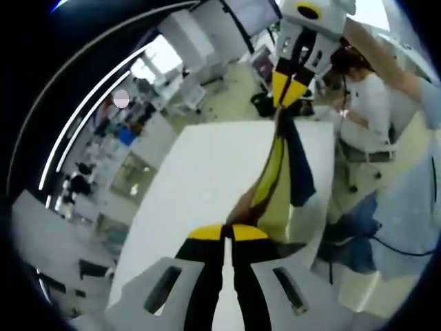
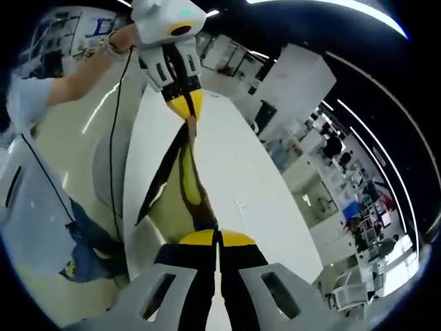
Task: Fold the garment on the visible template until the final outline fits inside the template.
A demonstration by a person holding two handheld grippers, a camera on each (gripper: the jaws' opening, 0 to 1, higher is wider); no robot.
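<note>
In the left gripper view, your left gripper [image 1: 229, 232] has its fingers pinched on one end of the garment [image 1: 293, 158], which stretches above the white worktop [image 1: 207, 172] to your right gripper [image 1: 289, 88]. In the right gripper view, your right gripper's fingers pinch the near end, and the garment hangs taut between both grippers over the worktop.

Garment [image 1: 286, 165] hung bunched between both tongs; its type and full outline could not be told. Template not discernible on the table [image 1: 207, 172]. Table's near edge was hidden behind the left tongs [image 1: 227, 232]. Background benches were blurred. The garment's held ends were pinched out of sight within the right tongs [image 2: 217, 238].
</note>
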